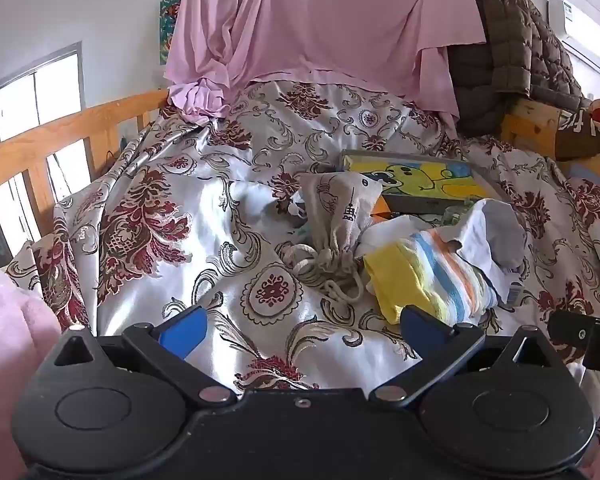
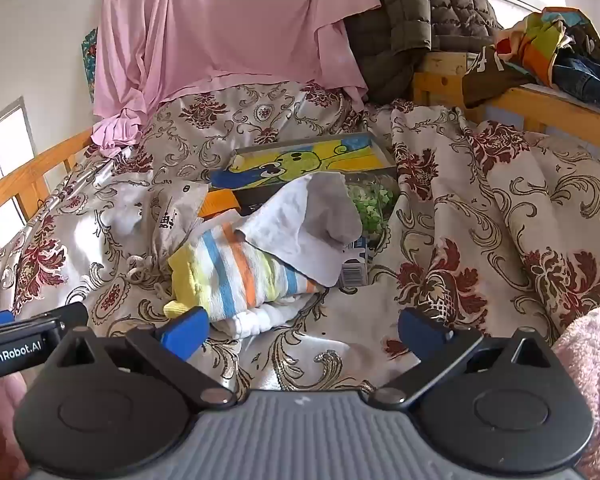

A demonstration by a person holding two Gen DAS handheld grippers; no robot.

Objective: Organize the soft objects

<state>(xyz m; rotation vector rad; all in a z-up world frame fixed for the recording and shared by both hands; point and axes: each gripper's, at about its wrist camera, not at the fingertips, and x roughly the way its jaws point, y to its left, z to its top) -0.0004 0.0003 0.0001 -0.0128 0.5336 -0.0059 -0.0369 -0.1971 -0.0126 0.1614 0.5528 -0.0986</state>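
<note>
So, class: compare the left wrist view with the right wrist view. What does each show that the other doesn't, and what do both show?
Only the left wrist view shows the drawstring pouch whole, with its cord lying on the bedspread.

Only the right wrist view shows the carton beside the towels, the green-patterned item behind them, and the jeans on the shelf.

Both show the striped towel under a white cloth, the cartoon box, the pink sheet, and an open, empty gripper: left gripper, right gripper.
</note>
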